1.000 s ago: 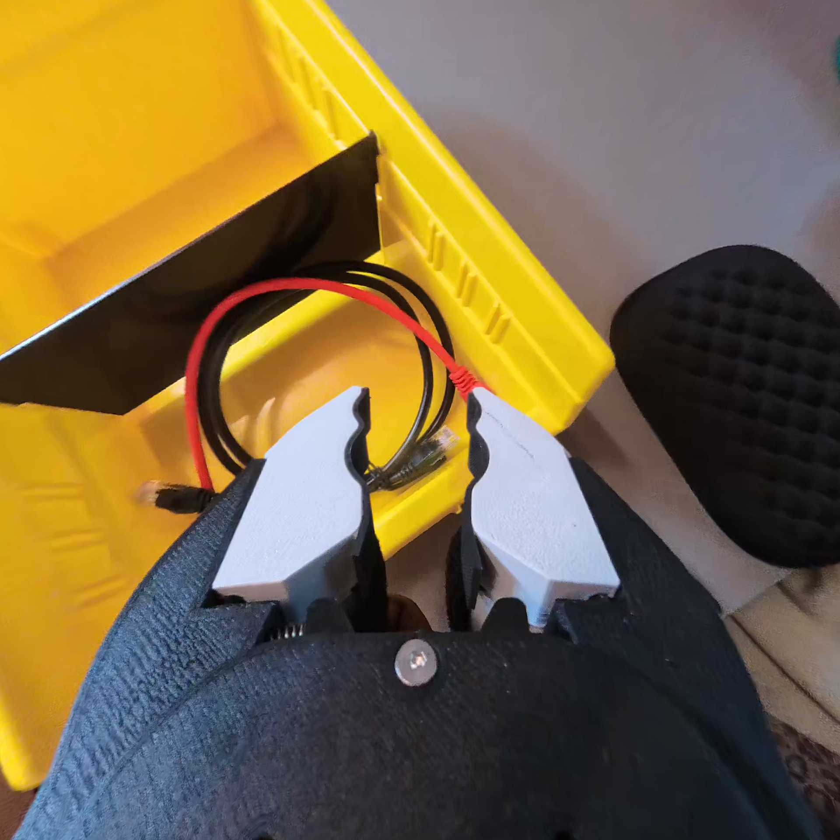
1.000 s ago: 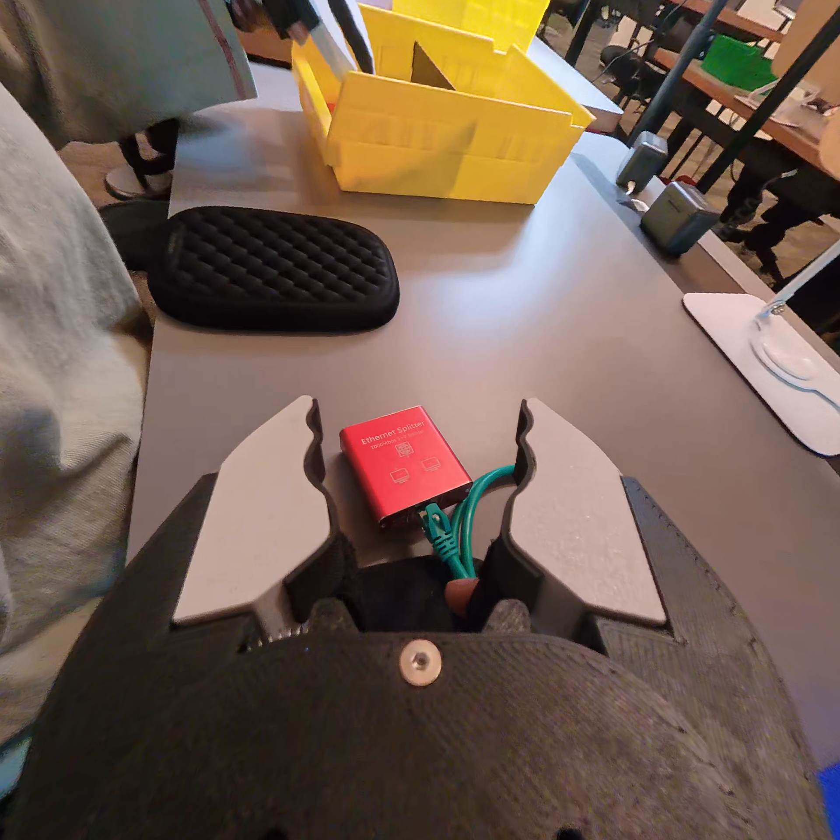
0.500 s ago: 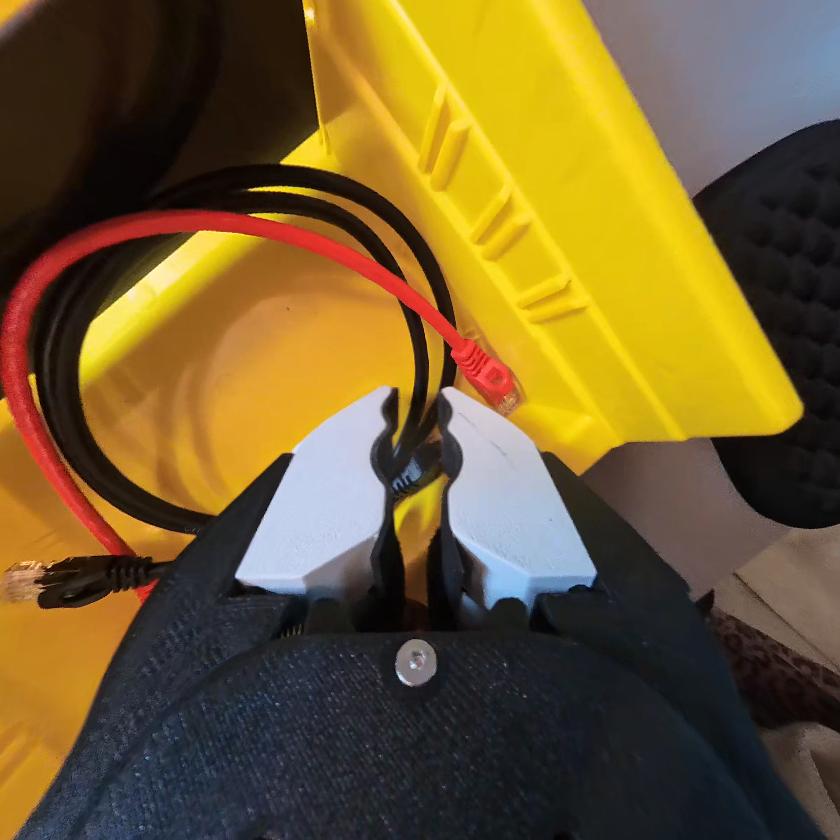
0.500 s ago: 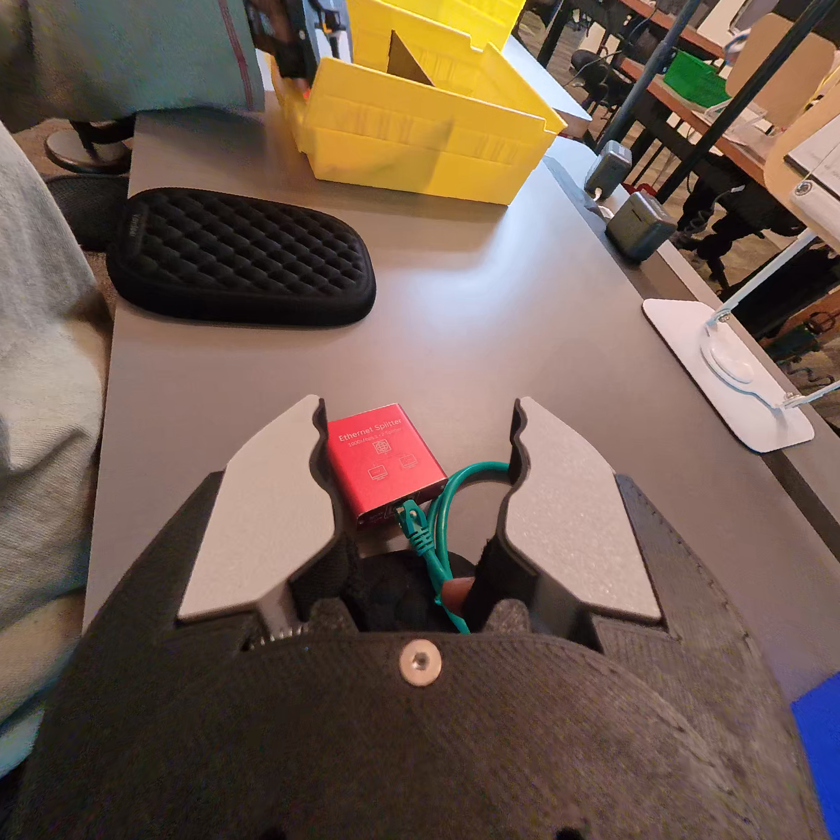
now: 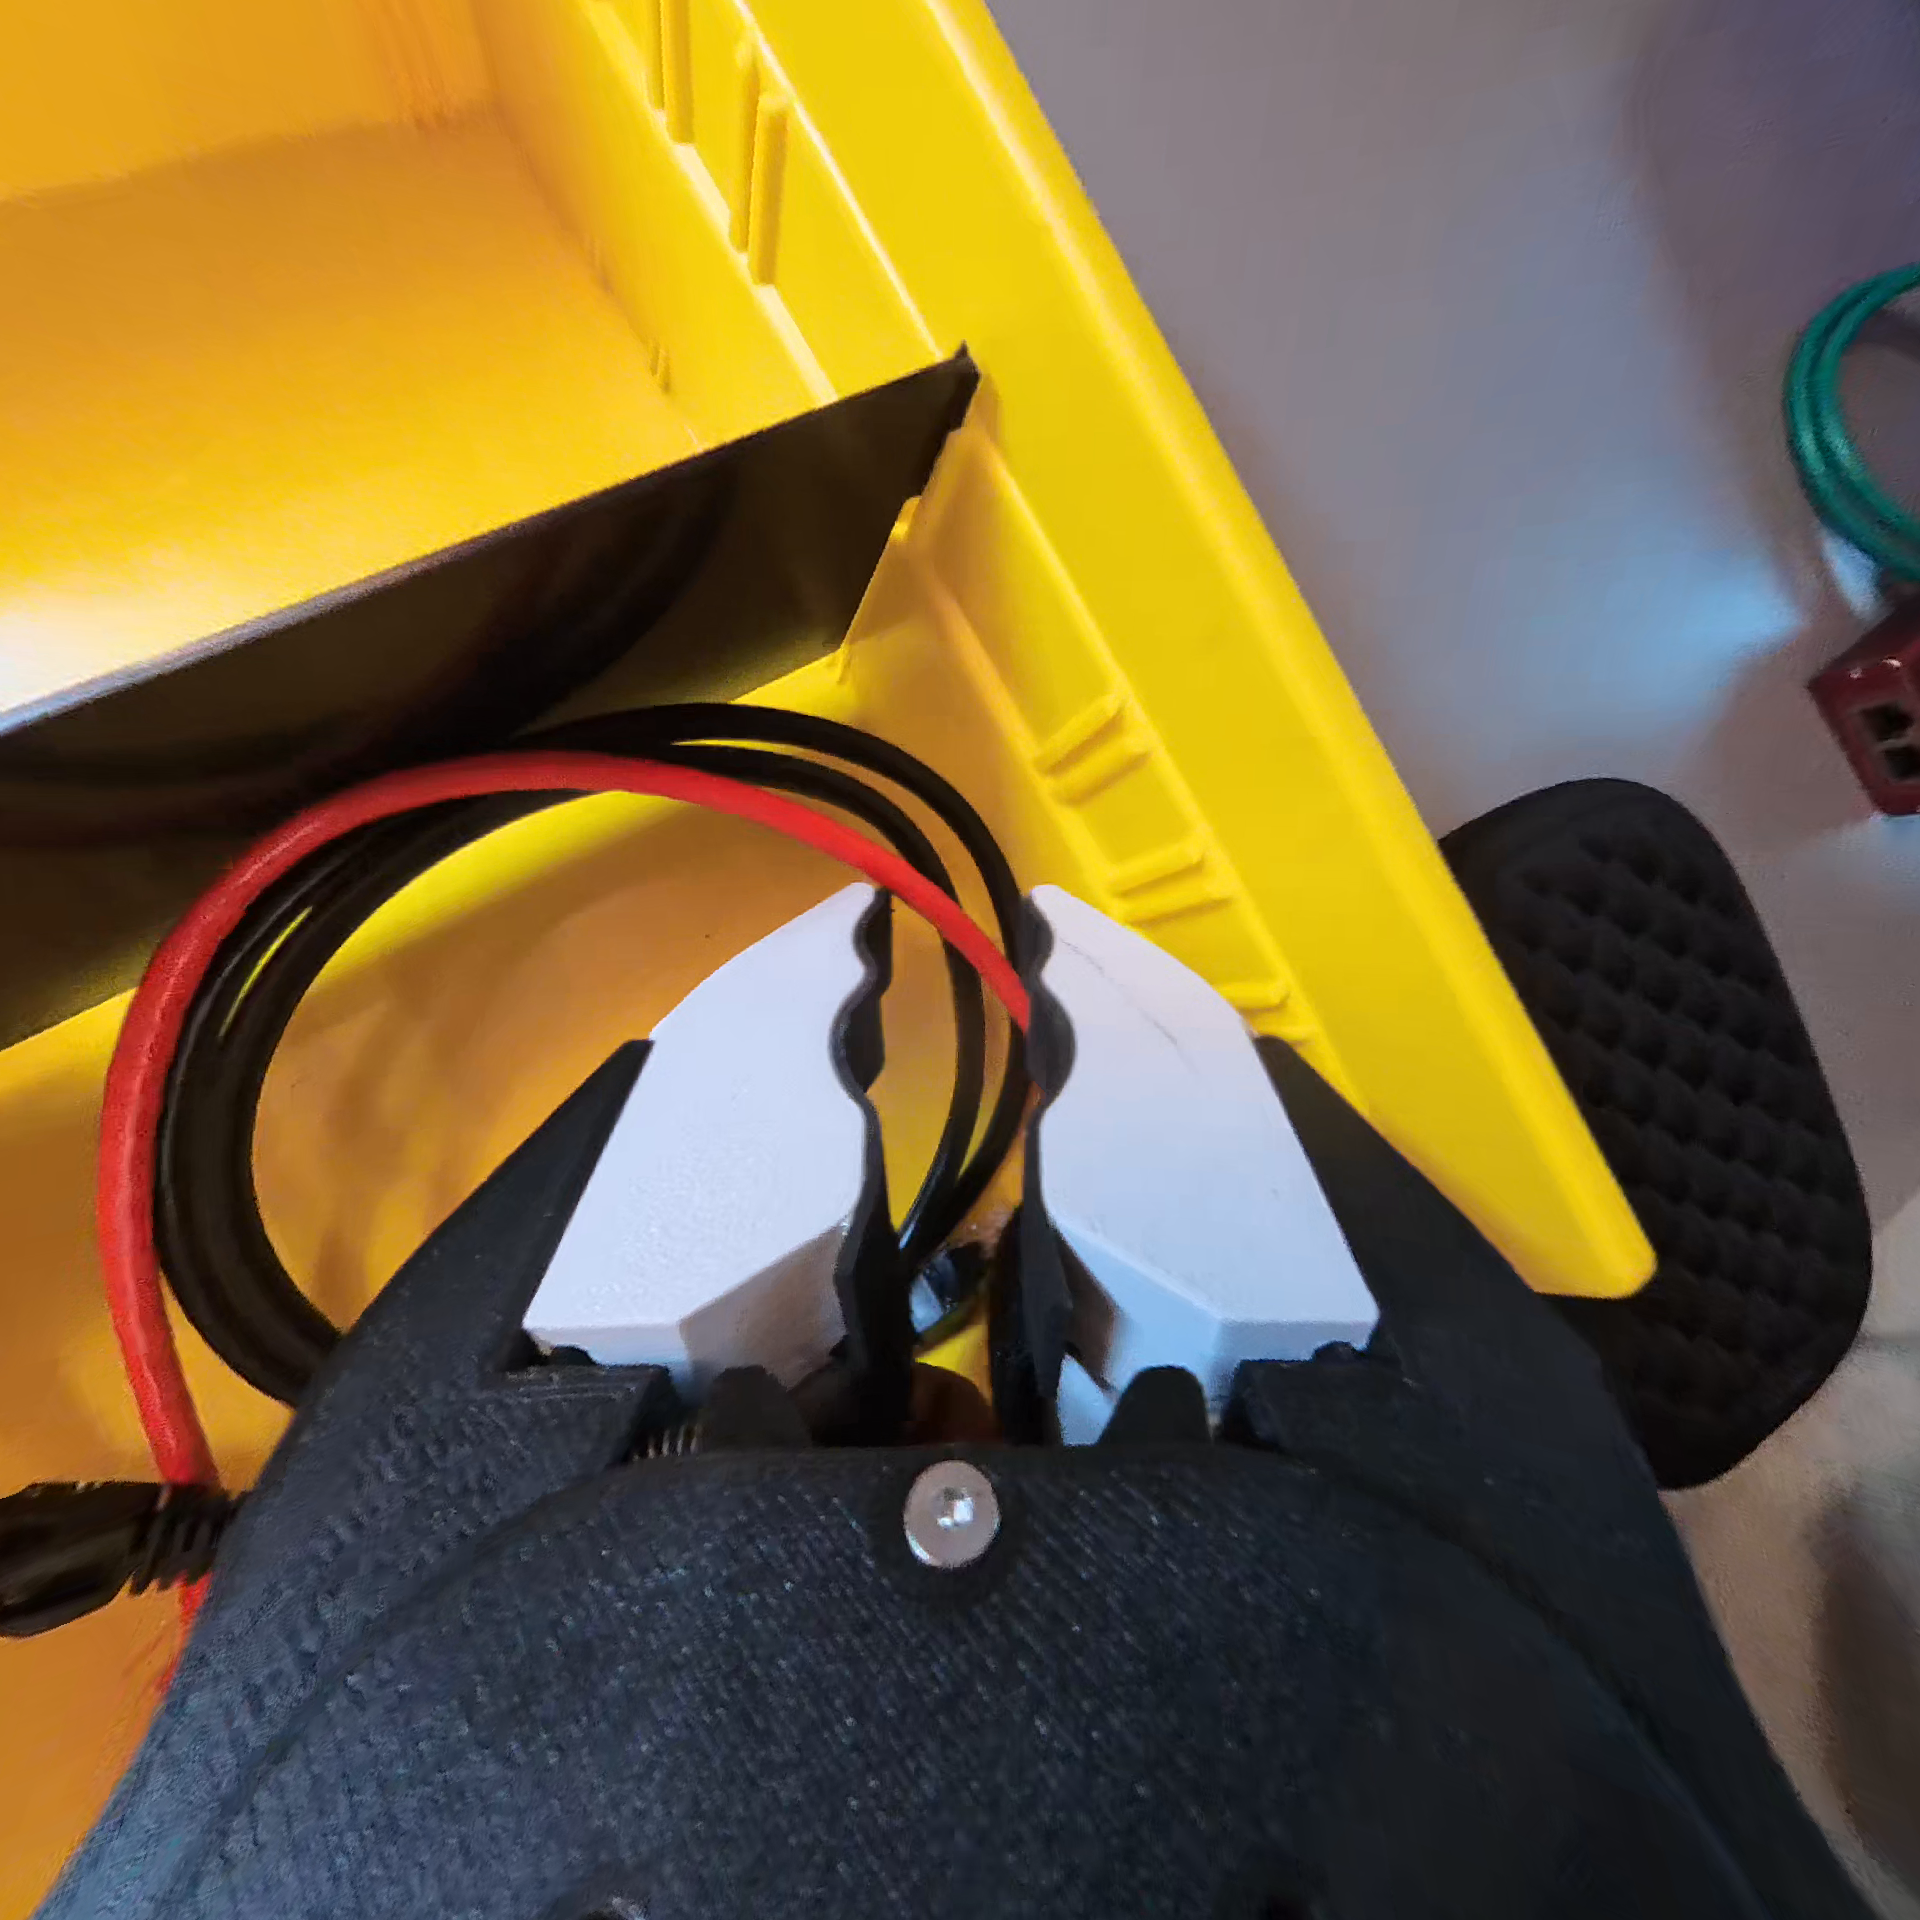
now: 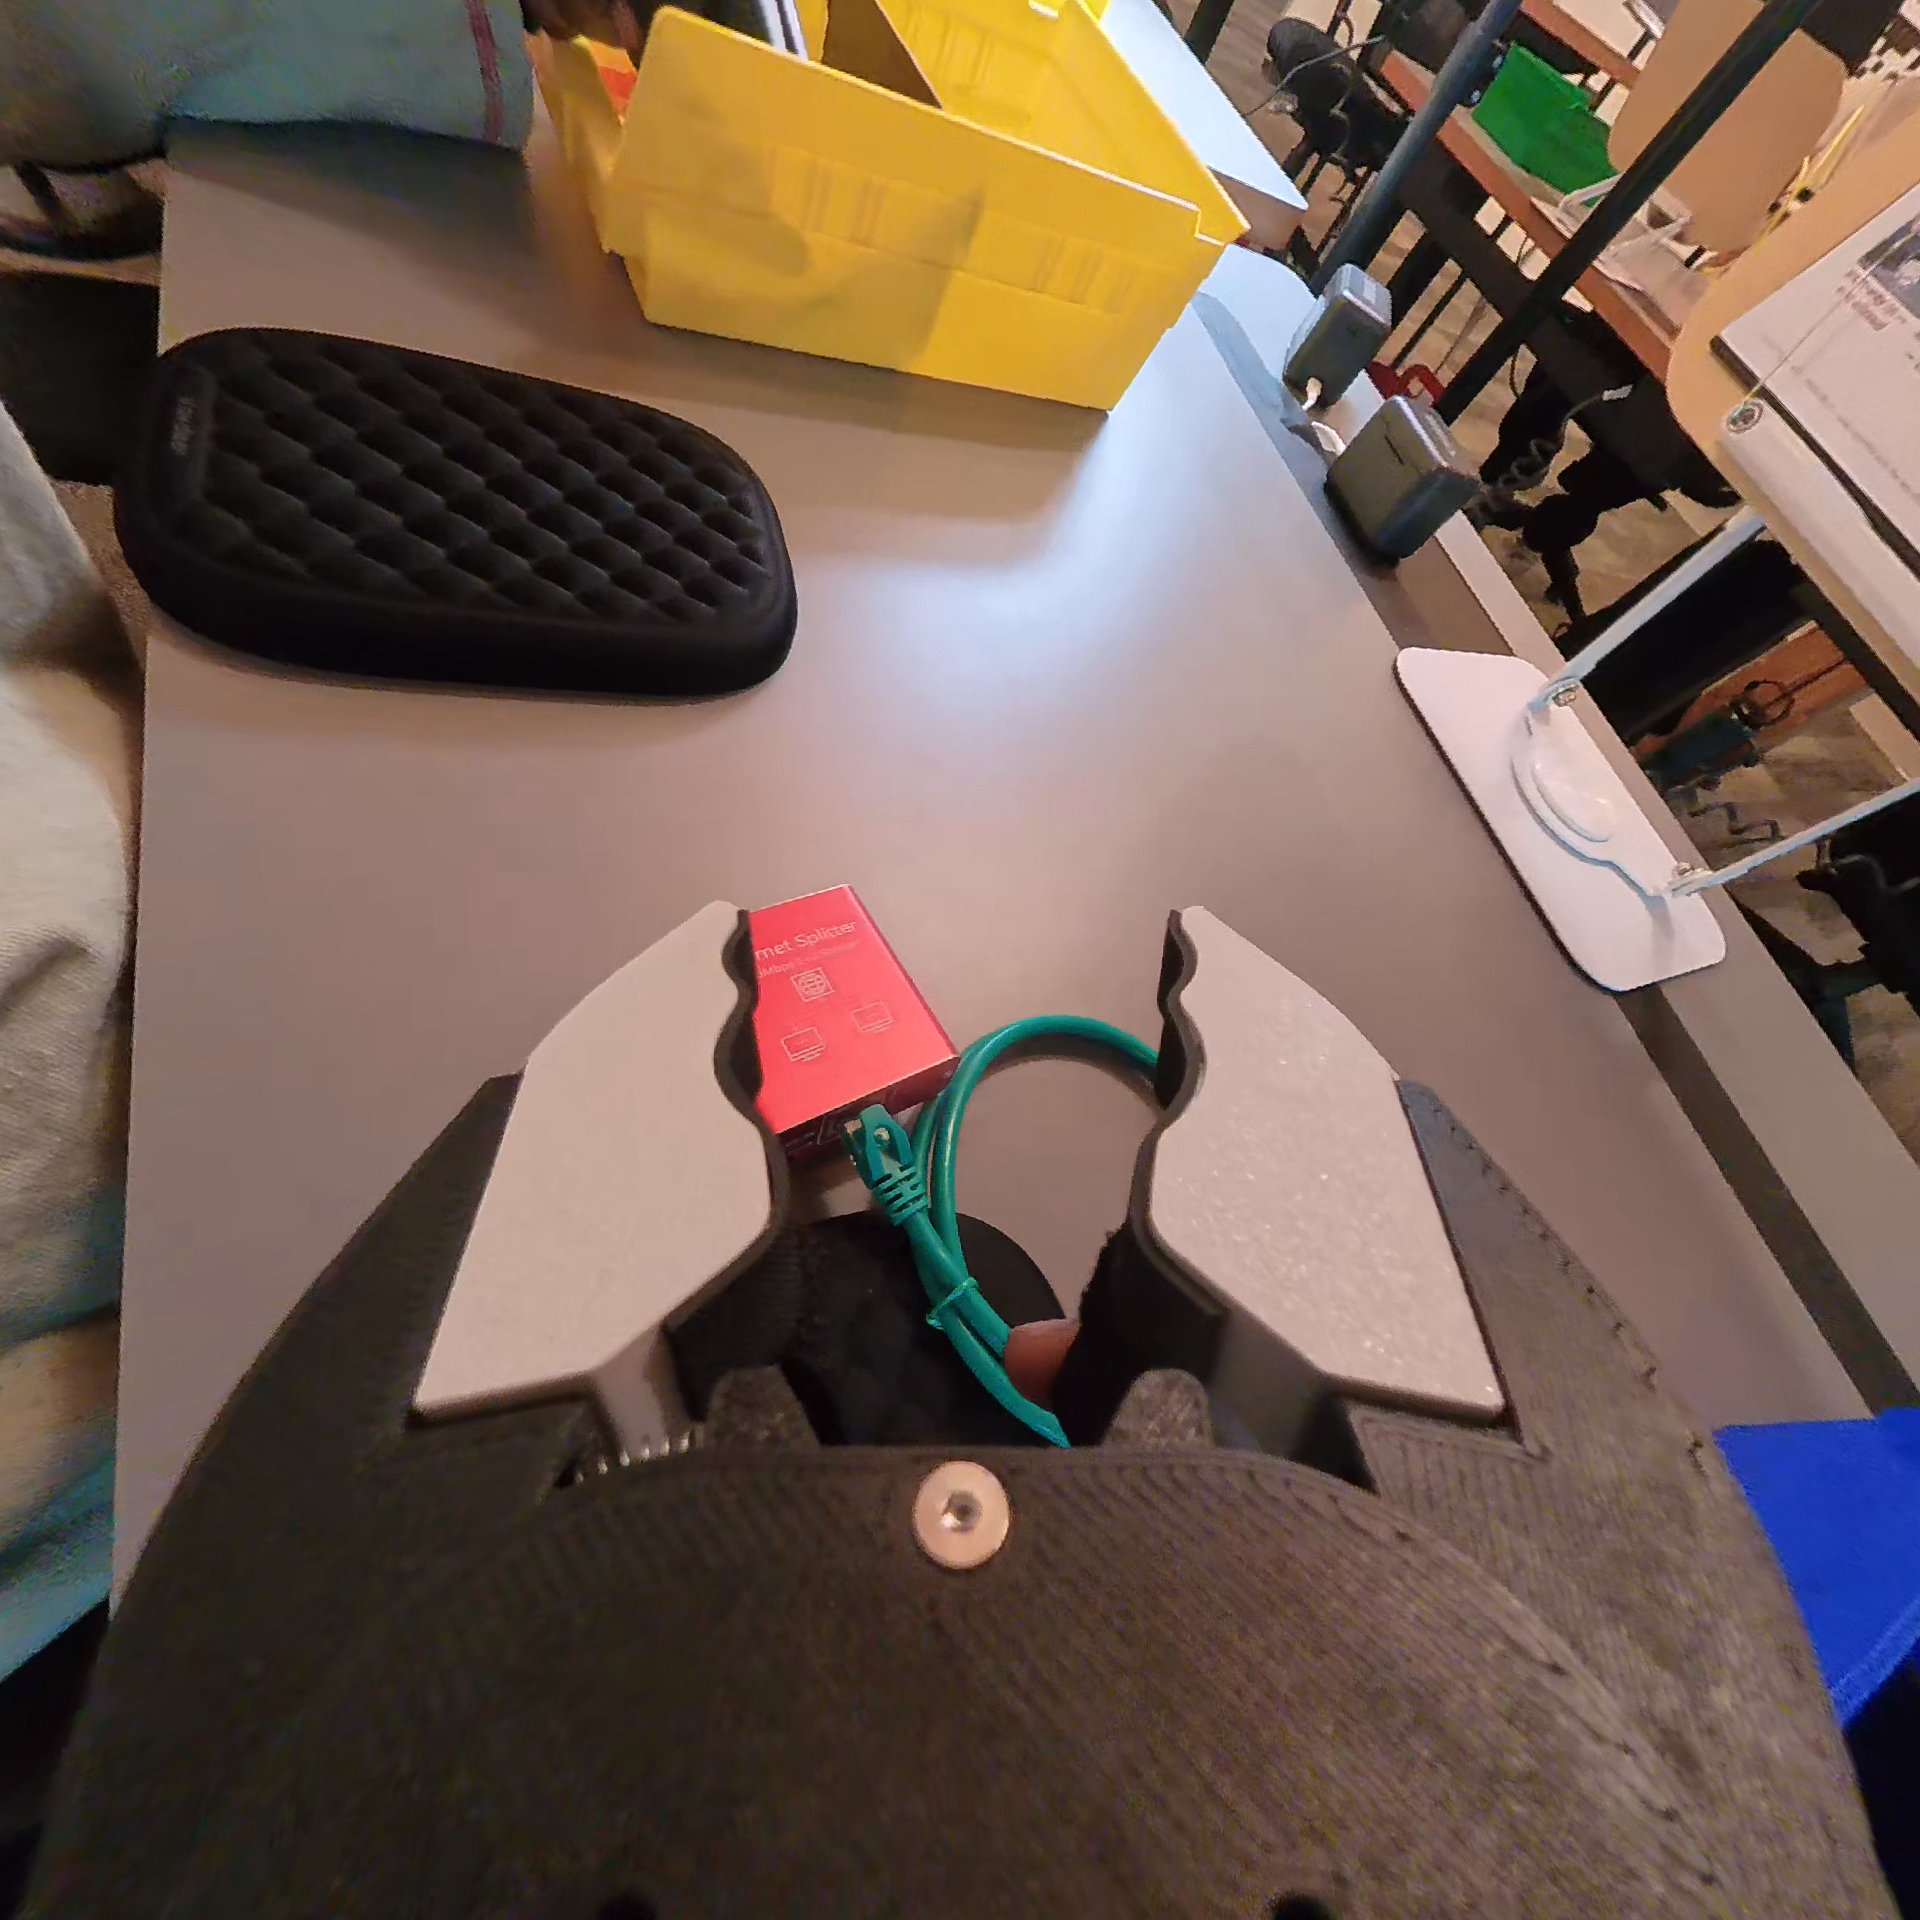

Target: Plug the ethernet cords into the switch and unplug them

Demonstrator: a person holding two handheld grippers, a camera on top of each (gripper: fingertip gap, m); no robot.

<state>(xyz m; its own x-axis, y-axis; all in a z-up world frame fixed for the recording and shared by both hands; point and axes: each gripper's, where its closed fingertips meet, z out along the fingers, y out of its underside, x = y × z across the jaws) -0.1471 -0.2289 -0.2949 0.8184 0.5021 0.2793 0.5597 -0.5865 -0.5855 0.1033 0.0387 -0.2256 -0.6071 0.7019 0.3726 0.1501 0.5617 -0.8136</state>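
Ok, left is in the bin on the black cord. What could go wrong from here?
1. The red ethernet cable crosses between the left gripper fingers and loops with the black ethernet cable, so lifting may drag both out.
2. The black coil lies against the black divider and could snag there.
3. The right gripper is open over the red splitter, so the splitter may slide during plugging.
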